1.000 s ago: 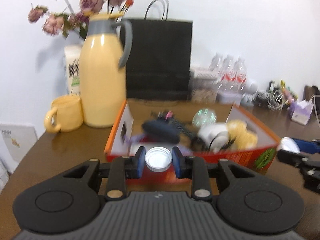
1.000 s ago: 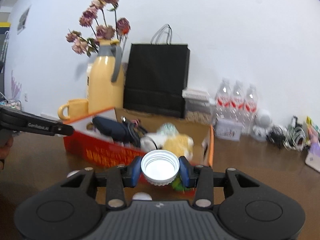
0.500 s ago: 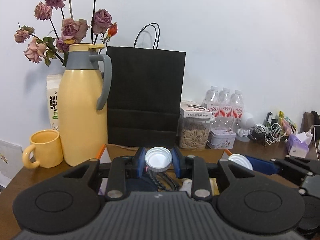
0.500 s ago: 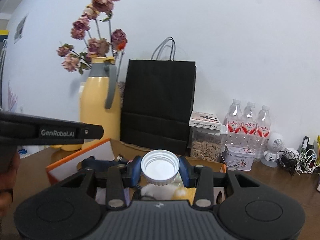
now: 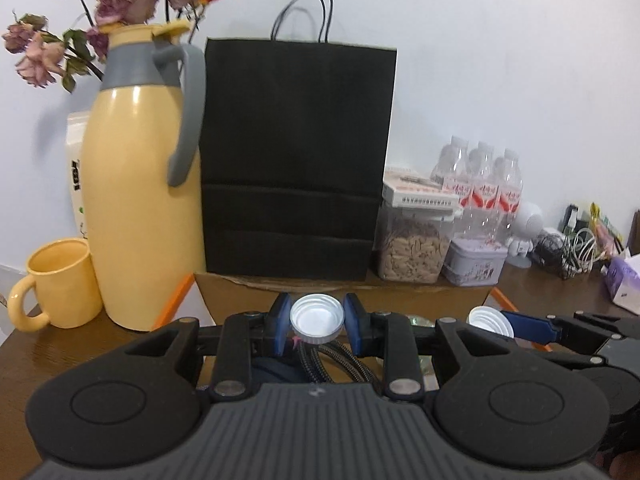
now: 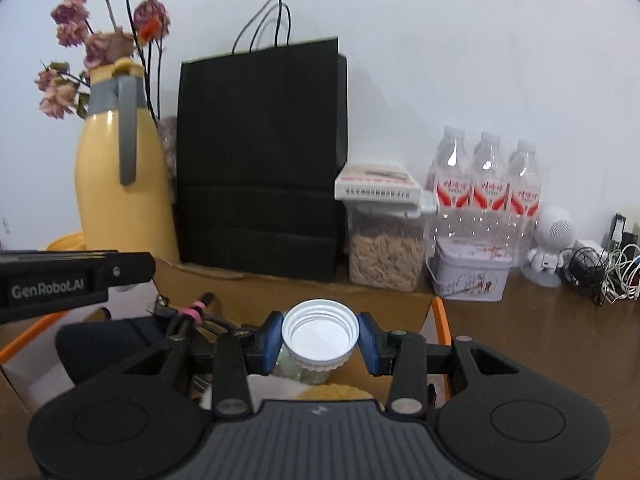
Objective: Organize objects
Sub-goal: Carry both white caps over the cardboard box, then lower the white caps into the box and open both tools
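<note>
Now each tool, left tool (image 5: 317, 325) and right tool (image 6: 319, 340), clamps a white cap between its pads.

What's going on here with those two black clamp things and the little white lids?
A person is tidying up with a handheld gripper in each hand. The left gripper pinches a small white bottle cap; the right gripper pinches a larger white cap. Both hover over an orange-edged cardboard box of odds and ends.
</note>
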### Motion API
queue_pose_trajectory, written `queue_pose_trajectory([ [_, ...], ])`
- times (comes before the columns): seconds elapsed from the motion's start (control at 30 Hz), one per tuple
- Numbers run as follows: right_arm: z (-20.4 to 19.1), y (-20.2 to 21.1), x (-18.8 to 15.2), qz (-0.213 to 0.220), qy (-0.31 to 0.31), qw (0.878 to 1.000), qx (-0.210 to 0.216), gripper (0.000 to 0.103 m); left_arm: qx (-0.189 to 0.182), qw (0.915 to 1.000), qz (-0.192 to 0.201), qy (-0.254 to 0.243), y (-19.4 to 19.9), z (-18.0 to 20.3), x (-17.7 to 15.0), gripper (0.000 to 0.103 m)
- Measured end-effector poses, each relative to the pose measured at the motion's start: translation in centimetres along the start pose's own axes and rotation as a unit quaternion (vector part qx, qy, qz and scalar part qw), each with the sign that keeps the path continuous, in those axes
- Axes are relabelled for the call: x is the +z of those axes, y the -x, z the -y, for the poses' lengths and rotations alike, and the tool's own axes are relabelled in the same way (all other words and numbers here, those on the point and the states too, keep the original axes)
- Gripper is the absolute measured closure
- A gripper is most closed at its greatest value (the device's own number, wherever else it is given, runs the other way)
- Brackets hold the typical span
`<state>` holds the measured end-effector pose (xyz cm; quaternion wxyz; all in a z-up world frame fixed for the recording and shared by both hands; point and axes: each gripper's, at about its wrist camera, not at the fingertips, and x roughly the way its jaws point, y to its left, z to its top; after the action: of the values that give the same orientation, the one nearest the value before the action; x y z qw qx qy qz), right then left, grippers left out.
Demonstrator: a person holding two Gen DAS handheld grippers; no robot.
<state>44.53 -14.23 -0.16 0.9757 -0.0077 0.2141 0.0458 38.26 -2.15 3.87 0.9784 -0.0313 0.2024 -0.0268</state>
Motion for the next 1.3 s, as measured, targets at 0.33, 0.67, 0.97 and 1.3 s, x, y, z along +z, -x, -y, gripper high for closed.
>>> queue_pose_trajectory([
  [0.33, 0.3, 0.0, -0.4, -0.015, 0.002, 1.000, -0.010, 0.027, 0.009, 0.9999, 0.004, 0.007, 0.1, -0.9, -0.4, 0.013],
  [0.67, 0.7, 0.7, -0.3, -0.006, -0.009, 1.000, -0.004, 0.000, 0.036, 0.9990, 0.025, 0.008, 0.6, -0.9, -0.3, 0.000],
  [0.97, 0.7, 1.0, -0.2, -0.002, -0.008, 1.000, -0.005, 0.000, 0.033, 0.9991, 0.026, 0.008, 1.0, -0.8, -0.2, 0.000],
  [1.3, -0.1, 4.0, 0.3, 0.027, 0.005, 1.000, -0.001, 0.000, 0.026, 0.9987, 0.041, 0.014, 4.6, -1.3, 0.2, 0.000],
])
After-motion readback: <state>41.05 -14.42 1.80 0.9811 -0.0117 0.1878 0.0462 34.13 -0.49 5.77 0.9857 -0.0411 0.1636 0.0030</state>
